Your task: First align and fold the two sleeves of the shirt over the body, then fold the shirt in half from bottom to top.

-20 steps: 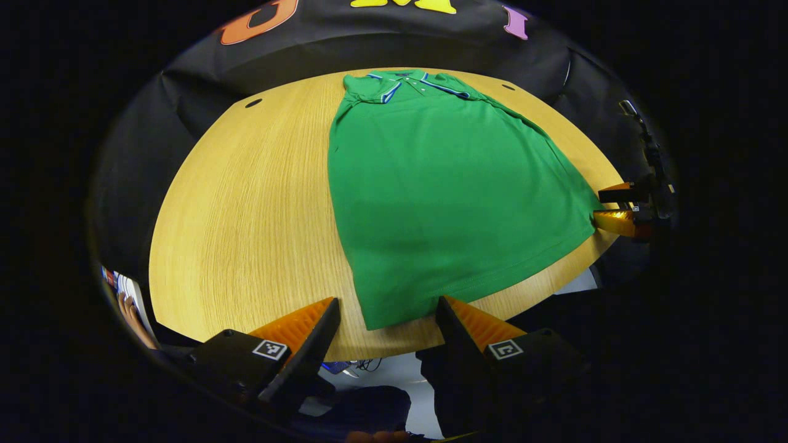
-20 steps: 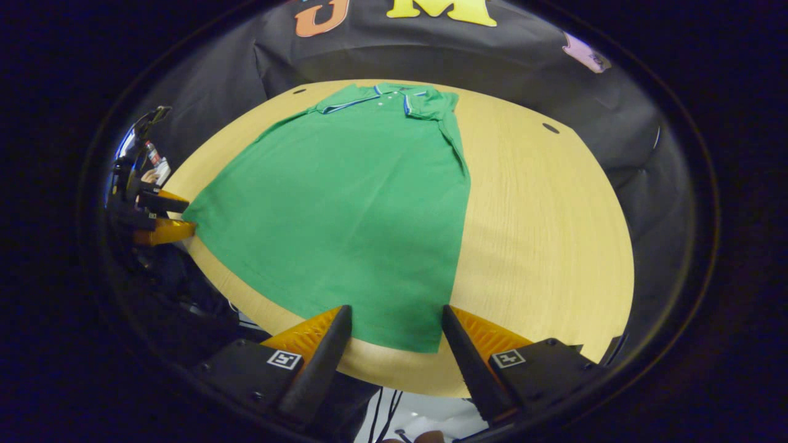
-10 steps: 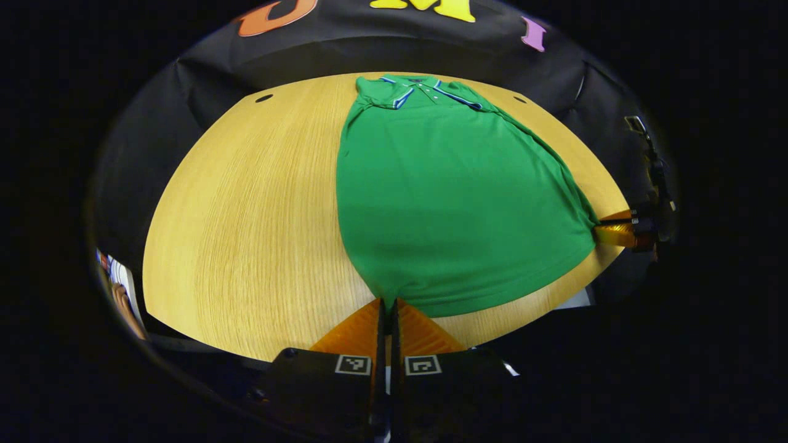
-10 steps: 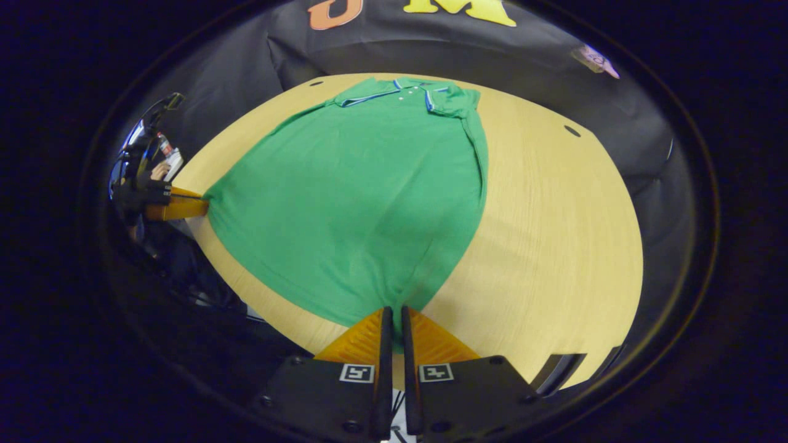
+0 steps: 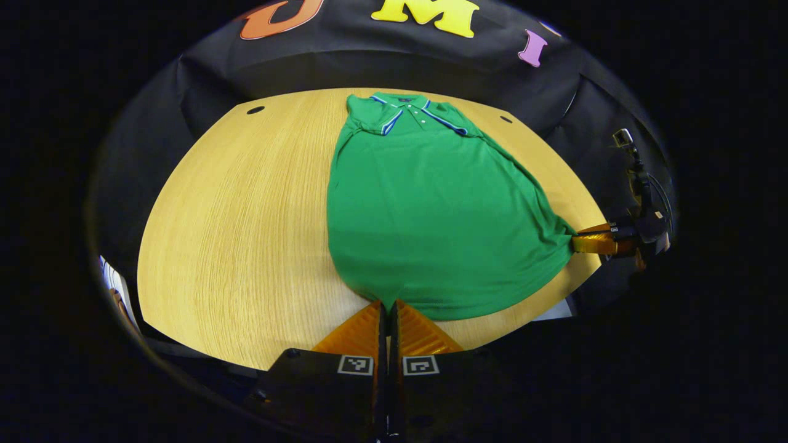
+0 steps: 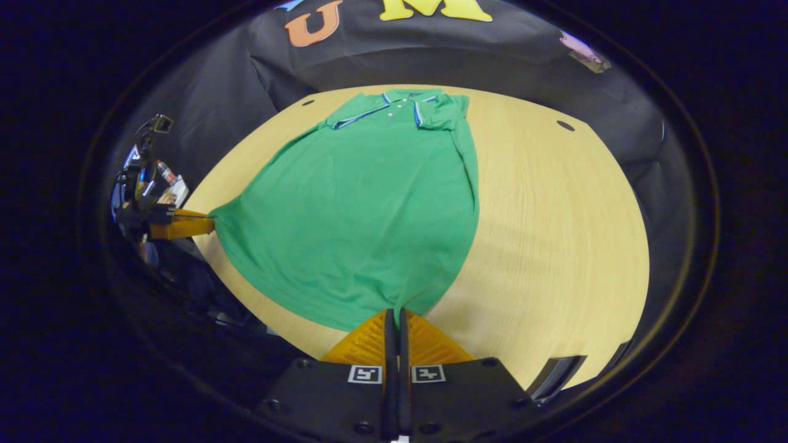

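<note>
Two claws pinched the green polo shirt [image 5: 431, 209] at its bottom hem corners, left claw [image 5: 386, 306] and right claw [image 6: 397, 312], because you needed both corners gripped for folding it upward across the wooden surface [image 5: 234, 234].

Pale wood table [image 5: 246, 203], black cloth wall [image 5: 369, 55]

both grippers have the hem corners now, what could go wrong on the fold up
1. The left gripper and right gripper each pinch only a small corner of the shirt, so the fabric may slip out mid-lift.
2. Uneven travel could land the hem crooked below the collar.
</note>
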